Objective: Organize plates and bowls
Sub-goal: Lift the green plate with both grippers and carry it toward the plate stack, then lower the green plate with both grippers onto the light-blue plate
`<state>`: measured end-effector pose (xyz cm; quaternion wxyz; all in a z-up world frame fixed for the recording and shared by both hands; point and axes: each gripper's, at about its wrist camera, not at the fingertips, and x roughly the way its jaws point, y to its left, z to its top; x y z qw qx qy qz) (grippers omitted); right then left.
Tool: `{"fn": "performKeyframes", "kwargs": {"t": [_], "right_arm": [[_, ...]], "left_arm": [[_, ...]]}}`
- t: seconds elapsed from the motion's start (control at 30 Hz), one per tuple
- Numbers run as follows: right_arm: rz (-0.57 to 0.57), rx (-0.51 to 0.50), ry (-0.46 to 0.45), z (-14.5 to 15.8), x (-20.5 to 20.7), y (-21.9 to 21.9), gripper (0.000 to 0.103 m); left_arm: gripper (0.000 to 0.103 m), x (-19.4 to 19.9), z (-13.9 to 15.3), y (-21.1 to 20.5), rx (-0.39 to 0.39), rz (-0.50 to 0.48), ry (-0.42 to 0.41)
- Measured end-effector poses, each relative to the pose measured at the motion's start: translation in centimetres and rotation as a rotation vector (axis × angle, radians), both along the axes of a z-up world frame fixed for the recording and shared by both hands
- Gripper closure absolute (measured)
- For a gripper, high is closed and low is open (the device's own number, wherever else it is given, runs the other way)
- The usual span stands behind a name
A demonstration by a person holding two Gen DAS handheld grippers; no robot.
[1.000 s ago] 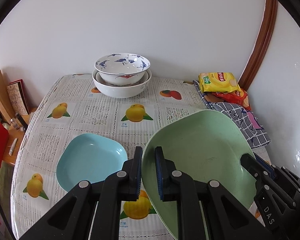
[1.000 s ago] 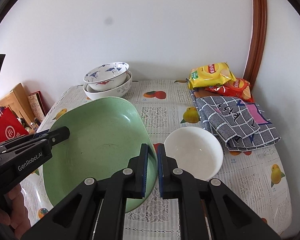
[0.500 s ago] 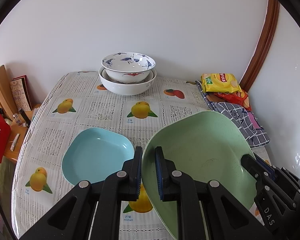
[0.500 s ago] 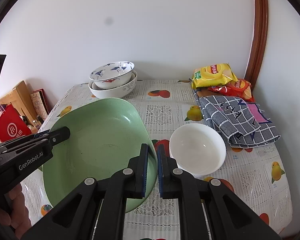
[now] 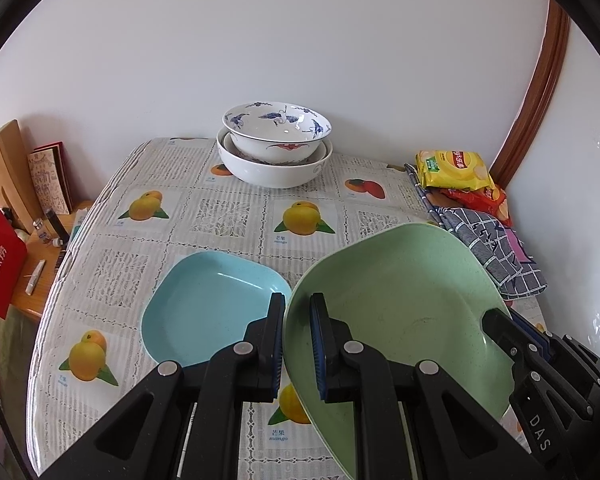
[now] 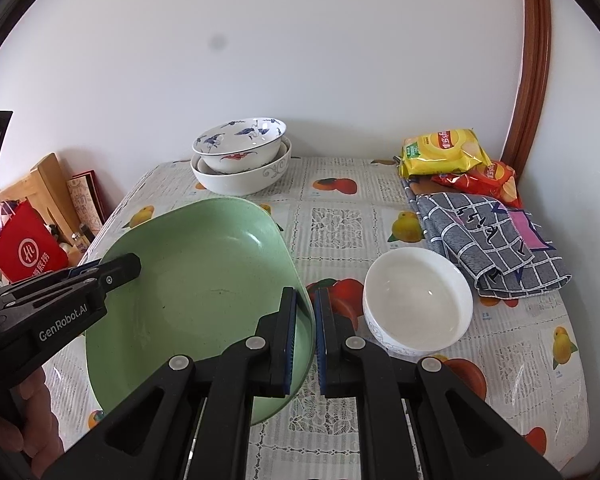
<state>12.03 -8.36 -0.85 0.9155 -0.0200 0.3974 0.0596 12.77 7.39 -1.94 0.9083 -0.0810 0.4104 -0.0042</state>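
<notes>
Both fisheye views look steeply down and forward along their own black gripper fingers toward the white wall behind the table, each from close above the large pale-green rounded-square plastic plate [image 5: 400, 300] [image 6: 196, 280]. The left wrist camera sits at that plate's left rim, so the plate fills its lower right; the right wrist camera sits at the plate's right rim, so the plate fills its lower left. Both share the green plate, the blue-patterned porcelain bowl nested in a white bowl [image 5: 276, 132] [image 6: 242, 142] far behind it by the wall, and the yellow crisp packet [image 5: 454, 170] [image 6: 444, 150] to its far right.
</notes>
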Motion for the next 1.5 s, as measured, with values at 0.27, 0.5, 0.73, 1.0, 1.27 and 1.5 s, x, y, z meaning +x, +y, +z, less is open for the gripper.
{"fn": "performKeyframes", "kwargs": {"t": [0.27, 0.5, 0.73, 1.0, 1.27, 1.5], "right_arm": [[0.013, -0.003, 0.002, -0.2, 0.4, 0.9, 0.094], [0.025, -0.001, 0.011, -0.5, 0.9, 1.9, 0.094], [0.043, -0.005, 0.018, -0.9, 1.3, 3.1, 0.094], [0.061, -0.01, 0.032, -1.5, 1.5, 4.6, 0.094], [0.076, -0.012, 0.047, -2.3, 1.9, 5.8, 0.094], [0.095, -0.017, 0.068, -3.5, 2.2, 6.9, 0.094]], "left_arm": [[0.09, 0.1, -0.2, 0.8, -0.001, 0.015, 0.002], [0.09, 0.3, -0.6, 1.8, -0.002, 0.031, 0.011], [0.09, 0.4, -0.9, 3.0, -0.004, 0.052, 0.02], [0.09, 0.3, -1.6, 4.5, -0.013, 0.074, 0.032], [0.09, 0.4, -2.4, 5.7, -0.02, 0.09, 0.047], [0.09, 0.4, -3.5, 6.9, -0.022, 0.107, 0.067]]}}
